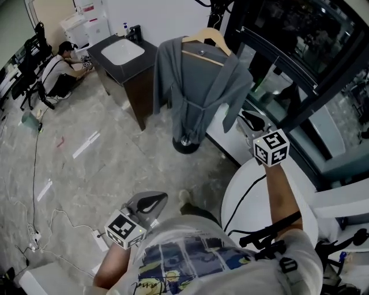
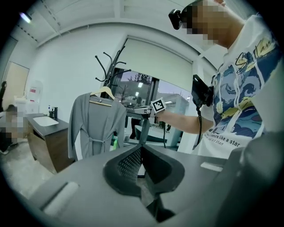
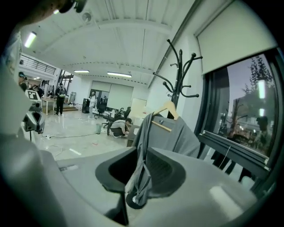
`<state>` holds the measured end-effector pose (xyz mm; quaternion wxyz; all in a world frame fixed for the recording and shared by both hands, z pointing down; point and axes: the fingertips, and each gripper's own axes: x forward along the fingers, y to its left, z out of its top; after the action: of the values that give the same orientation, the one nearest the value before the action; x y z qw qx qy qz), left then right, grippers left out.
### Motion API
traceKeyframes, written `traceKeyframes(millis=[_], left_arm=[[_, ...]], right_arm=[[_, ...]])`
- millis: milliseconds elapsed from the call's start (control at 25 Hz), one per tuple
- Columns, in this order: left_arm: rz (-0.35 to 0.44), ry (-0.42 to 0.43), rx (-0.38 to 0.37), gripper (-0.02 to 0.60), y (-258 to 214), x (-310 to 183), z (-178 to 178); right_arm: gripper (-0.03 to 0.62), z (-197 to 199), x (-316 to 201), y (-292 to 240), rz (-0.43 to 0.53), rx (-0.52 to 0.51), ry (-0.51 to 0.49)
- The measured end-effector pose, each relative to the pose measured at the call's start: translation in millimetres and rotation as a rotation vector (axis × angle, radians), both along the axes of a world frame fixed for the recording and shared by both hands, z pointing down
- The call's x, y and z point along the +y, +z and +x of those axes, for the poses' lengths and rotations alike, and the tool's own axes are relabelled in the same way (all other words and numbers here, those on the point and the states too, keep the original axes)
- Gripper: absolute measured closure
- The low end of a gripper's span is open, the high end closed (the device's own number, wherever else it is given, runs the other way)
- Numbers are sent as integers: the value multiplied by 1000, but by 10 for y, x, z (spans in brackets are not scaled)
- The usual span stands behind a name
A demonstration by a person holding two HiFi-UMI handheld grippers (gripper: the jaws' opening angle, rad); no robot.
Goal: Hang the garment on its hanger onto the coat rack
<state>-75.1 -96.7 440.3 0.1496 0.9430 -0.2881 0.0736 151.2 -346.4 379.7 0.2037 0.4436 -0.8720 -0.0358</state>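
Note:
A grey robe [image 1: 199,92] hangs on a wooden hanger [image 1: 210,37], which is hooked on the black coat rack [image 1: 216,8]. The rack's round base [image 1: 187,144] shows below the hem. My right gripper [image 1: 249,120] is held up just right of the robe, apart from it, with its jaws a little open and nothing between them. In the right gripper view the robe [image 3: 175,133] and rack [image 3: 177,75] stand beyond the gap of the right gripper [image 3: 141,153]. My left gripper [image 1: 153,201] is low near my body, its jaws shut and empty. The left gripper view also shows the robe [image 2: 95,126].
A dark cabinet with a white sink [image 1: 124,55] stands left of the rack. A person [image 1: 60,72] crouches at the far left. A dark window frame [image 1: 300,57] runs along the right. A white rounded seat [image 1: 242,199] is below my right arm, and cables [image 1: 57,219] lie on the floor.

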Motion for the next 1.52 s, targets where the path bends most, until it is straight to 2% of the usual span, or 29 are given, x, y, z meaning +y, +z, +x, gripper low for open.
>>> traceKeyframes(millis=[80, 240, 440, 600, 1080, 1520], left_arm=[[-1, 26, 1, 578, 9, 131, 11], [-1, 77, 3, 578, 41, 392, 70], [1, 119, 1, 578, 74, 644, 112], [16, 136, 8, 578, 52, 801, 137], [23, 164, 7, 578, -17, 1016, 178], [20, 141, 11, 578, 5, 1021, 105]], right_arm=[[588, -76, 358, 150, -15, 19, 1], [591, -214, 1037, 424, -74, 9, -11], [591, -436, 1789, 629, -149, -123, -10], [591, -648, 2229, 711, -178, -154, -32], [591, -1075, 2852, 674, -187, -130, -131], [591, -1322, 2970, 609, -178, -107, -200]])
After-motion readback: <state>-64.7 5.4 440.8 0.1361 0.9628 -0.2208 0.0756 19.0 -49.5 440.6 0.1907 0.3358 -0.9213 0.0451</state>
